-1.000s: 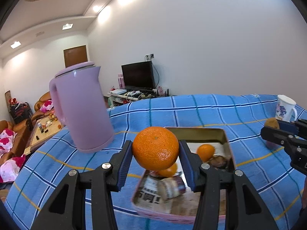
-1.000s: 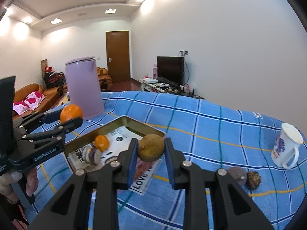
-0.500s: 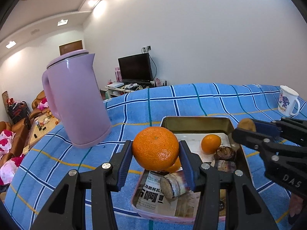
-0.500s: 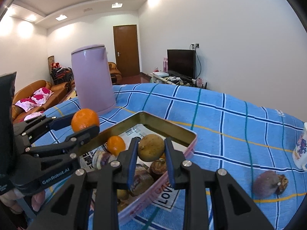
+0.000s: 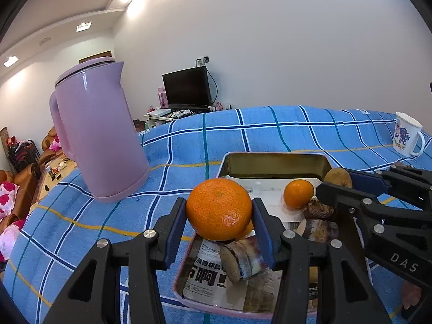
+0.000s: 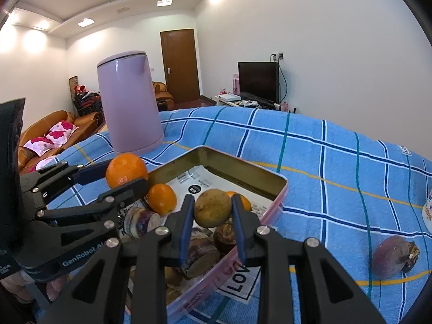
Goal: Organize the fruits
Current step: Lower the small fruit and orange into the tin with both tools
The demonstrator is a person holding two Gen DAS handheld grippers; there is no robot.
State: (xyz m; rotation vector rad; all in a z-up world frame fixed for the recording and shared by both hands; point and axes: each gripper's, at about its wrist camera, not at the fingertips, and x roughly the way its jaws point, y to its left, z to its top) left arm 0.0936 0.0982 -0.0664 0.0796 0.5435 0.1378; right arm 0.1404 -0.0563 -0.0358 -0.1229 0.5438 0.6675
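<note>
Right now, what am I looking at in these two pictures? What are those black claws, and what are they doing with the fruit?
No robot here: a person holds a two-finger gripper in each hand, each with a camera looking along its fingers. One picture comes from the left gripper, clamped on a large orange. The other comes from the right gripper, clamped on a brownish-yellow fruit. Both hover over a metal tin already holding fruit, on a blue checked cloth. Nearby stand a lilac kettle and a white mug; one purple fruit lies outside the tin.
</note>
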